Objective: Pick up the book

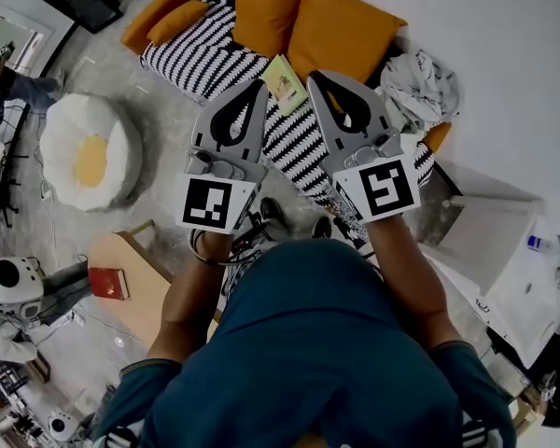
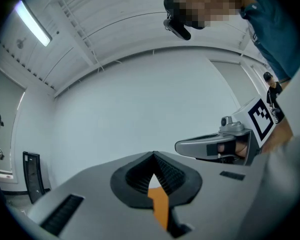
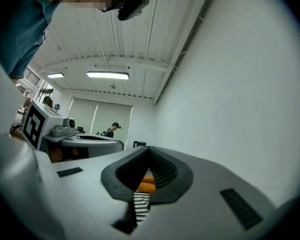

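Observation:
A thin pale green book [image 1: 285, 83] lies on the black-and-white striped sofa [image 1: 210, 62], in front of the orange cushions [image 1: 341, 31]. In the head view both grippers are held side by side above the sofa's front edge, pointing at it. The left gripper [image 1: 259, 84] is shut and empty, its tip just left of the book. The right gripper [image 1: 315, 75] is shut and empty too, its tip just right of the book. In the left gripper view the shut jaws [image 2: 153, 155] face a white wall. A sliver of cushion and stripes shows through the right gripper's [image 3: 149, 149] jaws.
A white beanbag with a yellow centre [image 1: 91, 152] sits on the floor at left. A wooden side table [image 1: 147, 283] carries a red book [image 1: 107, 283]. Crumpled white cloth [image 1: 418, 87] lies at the sofa's right end. White furniture [image 1: 504, 250] stands at right.

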`<state>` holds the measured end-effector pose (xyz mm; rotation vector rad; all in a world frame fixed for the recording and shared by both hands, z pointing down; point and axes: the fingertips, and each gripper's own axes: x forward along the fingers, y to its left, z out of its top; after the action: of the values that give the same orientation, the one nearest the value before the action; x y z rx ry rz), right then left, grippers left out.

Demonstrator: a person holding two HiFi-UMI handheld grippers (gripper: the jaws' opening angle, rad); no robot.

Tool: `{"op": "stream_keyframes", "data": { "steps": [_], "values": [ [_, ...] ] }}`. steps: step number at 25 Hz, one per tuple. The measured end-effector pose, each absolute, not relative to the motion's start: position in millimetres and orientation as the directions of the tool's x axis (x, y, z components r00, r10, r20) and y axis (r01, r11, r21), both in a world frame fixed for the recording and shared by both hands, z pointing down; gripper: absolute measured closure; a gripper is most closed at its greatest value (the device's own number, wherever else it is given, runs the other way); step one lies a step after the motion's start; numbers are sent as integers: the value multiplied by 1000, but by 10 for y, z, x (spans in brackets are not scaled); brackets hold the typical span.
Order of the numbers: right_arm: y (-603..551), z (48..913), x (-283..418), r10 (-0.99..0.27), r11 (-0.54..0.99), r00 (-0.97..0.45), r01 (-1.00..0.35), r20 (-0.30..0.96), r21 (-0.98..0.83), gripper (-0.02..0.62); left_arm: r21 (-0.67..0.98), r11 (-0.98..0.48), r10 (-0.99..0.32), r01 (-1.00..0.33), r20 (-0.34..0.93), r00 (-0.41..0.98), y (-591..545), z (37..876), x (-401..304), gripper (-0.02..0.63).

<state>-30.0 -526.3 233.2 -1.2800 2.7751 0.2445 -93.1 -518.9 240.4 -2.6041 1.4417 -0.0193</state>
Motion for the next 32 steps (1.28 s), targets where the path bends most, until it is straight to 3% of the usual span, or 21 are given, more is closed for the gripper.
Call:
{"op": "stream_keyframes", "data": {
  "steps": [15, 32],
  "values": [
    [-6149, 2431, -1075, -816, 557, -571, -819, -95, 140, 583, -108, -591, -797, -800, -75, 599, -6160, 2481, -1802, 604],
    [-7350, 2740, -891, -751, 649, -656, -755, -82, 93, 583, -139, -515, -850, -846, -47, 525, -7156, 2630, -1541, 604]
  ]
}}
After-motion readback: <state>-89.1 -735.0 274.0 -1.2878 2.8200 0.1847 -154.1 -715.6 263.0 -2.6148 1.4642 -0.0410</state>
